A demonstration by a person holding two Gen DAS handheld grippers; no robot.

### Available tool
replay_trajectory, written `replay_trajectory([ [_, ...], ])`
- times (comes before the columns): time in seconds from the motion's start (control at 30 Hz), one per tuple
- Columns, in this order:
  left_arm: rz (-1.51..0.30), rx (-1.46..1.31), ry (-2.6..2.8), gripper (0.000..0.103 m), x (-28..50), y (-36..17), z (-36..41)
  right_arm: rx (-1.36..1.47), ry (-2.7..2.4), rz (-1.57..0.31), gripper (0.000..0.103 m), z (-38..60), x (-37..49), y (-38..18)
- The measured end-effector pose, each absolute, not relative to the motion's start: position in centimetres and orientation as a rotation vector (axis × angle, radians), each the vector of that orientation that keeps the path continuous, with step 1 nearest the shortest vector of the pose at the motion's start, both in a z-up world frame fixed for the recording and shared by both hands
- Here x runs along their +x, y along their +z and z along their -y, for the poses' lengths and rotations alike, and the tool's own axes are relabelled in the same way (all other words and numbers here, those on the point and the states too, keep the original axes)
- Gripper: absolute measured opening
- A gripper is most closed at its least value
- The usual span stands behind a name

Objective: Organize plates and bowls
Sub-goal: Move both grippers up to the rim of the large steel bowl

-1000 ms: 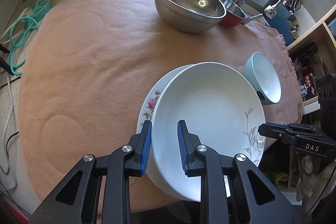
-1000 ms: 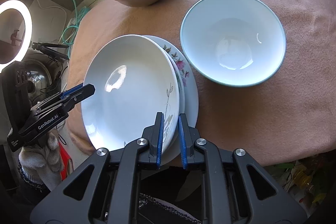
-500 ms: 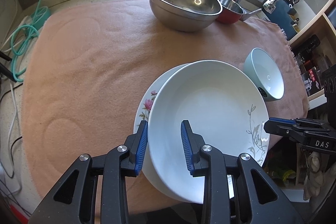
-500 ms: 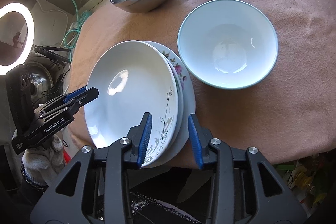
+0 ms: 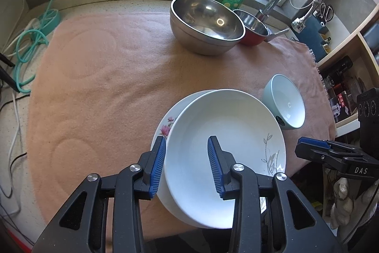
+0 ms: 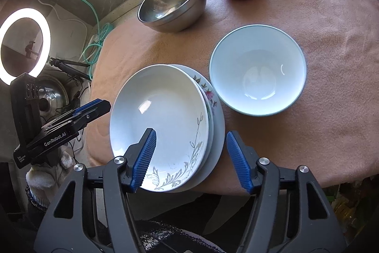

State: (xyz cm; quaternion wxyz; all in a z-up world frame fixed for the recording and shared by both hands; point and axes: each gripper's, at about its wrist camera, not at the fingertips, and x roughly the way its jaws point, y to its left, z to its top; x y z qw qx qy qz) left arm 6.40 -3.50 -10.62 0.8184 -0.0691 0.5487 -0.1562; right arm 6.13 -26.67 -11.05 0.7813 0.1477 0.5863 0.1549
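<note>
**Letting go of the stacked plates**

While both sets of jaws are opening, the step in hand looks like releasing the white plate [image 6: 163, 115] onto the floral plate [image 6: 214, 120] at the cloth's near edge. In the right wrist view, the left gripper [image 6: 94, 108] sits at centre-left, its pads clear of the rim. The right gripper [image 6: 191, 158], lower centre, straddles both rims without pressing. Lift straight off so neither plate slides. The pale blue bowl [image 6: 258, 72] waits just right of the stack.
</note>
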Motion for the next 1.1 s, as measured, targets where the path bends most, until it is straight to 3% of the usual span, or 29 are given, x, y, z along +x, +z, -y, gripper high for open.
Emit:
replay_trajectory([
  [0.07,-1.158,-0.169,-0.333,0.056,6.5,-10.1,3.3,0.310,0.336,-1.252,0.072,26.6,6.1,-10.6],
  [0.23,-1.145,-0.203,-0.336,0.063,6.9,-9.0,2.7,0.311,0.341,-1.215,0.083,26.6,6.4,-9.5],
  [1.1,-1.035,-0.284,-0.314,0.063,10.7,-5.5,0.9,0.430,0.261,-1.023,0.086,30.6,12.3,-4.3],
])
